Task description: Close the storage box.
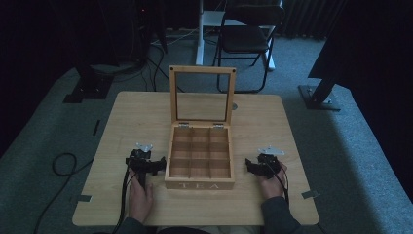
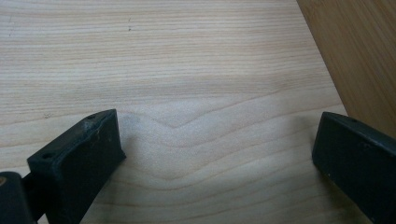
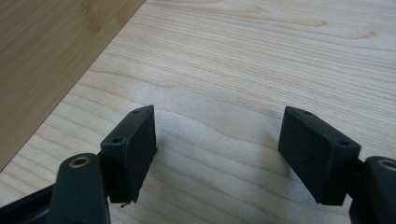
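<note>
Left tool (image 1: 155, 165) and right tool (image 1: 251, 165) rest on the wooden counter (image 1: 272, 122), one on each side of a wooden tea box (image 1: 199, 181), both released with nothing between their jaws. Near the counter's middle, the box stands with its glass-paned lid (image 1: 202, 93) raised upright, its compartments bare.

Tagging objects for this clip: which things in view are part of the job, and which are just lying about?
Part of the job:
- wooden tea box, lid up, compartments look empty
- left gripper, jaws open, beside the box
- right gripper, jaws open, beside the box
- table they rest on

Lying about:
- folding chair behind the table
- floor cables
- small round thing near the lid
</note>
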A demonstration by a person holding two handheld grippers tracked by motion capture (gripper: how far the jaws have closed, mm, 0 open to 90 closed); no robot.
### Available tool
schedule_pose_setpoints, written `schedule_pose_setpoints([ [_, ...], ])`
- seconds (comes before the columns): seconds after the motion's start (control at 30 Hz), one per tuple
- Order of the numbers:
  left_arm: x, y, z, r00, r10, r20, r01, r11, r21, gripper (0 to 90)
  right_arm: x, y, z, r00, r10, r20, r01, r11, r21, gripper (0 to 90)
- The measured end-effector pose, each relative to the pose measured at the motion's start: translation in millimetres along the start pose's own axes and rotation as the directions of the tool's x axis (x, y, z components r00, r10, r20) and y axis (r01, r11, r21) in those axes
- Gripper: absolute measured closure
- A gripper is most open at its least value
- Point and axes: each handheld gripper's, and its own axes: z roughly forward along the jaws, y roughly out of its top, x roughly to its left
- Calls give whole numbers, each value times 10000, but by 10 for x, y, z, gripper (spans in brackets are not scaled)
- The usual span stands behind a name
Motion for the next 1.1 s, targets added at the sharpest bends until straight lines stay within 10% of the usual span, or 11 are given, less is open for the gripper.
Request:
schedule_pose_setpoints([
  [0.53,81,24,22,9980,463,432,-463,9989,-13,15,-3,4,5,9999,-77,-73,77,10000,-8,275],
  [1.1,153,73,67,9968,592,533,-593,9982,4,15,9,103,-94,9981,605,112,-601,9976,-346,531],
])
